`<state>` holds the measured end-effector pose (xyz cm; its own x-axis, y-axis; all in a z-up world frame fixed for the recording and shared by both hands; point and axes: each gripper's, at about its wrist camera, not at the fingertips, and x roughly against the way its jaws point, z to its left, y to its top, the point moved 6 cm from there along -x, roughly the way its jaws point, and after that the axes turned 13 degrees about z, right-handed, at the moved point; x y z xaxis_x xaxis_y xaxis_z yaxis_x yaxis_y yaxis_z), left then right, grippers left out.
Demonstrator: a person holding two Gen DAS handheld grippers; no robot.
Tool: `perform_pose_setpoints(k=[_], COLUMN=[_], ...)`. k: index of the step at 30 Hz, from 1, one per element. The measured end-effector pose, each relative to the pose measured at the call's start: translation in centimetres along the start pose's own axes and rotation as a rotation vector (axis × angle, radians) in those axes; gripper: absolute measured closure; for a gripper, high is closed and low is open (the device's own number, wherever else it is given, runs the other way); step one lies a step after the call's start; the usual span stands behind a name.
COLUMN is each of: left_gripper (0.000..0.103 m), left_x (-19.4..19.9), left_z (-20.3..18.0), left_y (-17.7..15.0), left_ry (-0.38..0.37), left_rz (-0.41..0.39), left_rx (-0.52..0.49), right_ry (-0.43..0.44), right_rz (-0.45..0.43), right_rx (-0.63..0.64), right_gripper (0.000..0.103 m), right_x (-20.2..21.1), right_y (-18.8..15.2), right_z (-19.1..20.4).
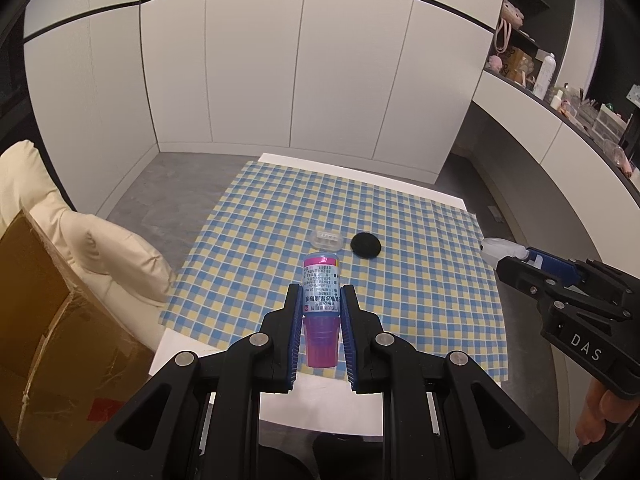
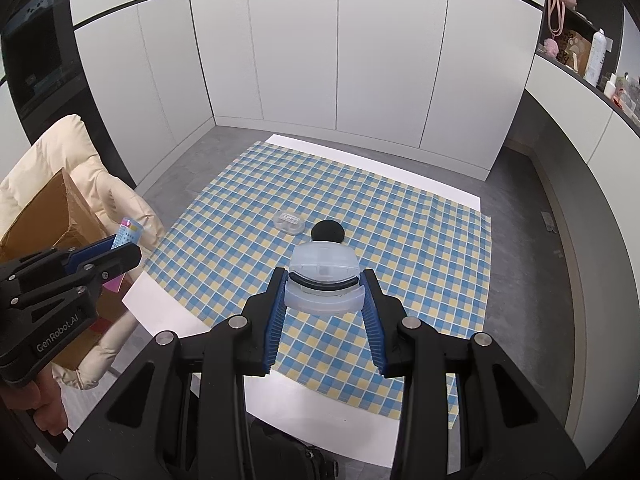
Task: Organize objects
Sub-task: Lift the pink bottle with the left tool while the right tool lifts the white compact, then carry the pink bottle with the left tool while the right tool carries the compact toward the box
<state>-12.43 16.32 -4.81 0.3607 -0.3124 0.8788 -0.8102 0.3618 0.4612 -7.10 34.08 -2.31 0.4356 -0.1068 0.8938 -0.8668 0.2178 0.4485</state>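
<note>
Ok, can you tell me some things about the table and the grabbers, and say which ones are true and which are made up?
1. The left gripper is clamped on a pink bottle with a printed label. True.
2. The right gripper is empty. False: it holds a clear plastic case.
3. A black round object lies on the checked tablecloth. True.
4. The small clear container sits to the right of the black round object. False: it sits to its left.
5. The tablecloth is red and white. False: it is blue and yellow.
</note>
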Motion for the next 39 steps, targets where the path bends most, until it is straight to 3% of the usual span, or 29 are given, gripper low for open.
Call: perform_pose_setpoints(k=[39], left_gripper=[0.085], left_x=[1.6], left_z=[6.8], left_y=[-1.3], left_ry=[0.069], left_rz=[-0.023], left_rx=[0.116], right_ry=[0.042], right_rz=[-0.010], right_rx=[0.113], right_gripper=[0.066], right_x=[-1.0], right_y=[2.1], right_z=[7.6])
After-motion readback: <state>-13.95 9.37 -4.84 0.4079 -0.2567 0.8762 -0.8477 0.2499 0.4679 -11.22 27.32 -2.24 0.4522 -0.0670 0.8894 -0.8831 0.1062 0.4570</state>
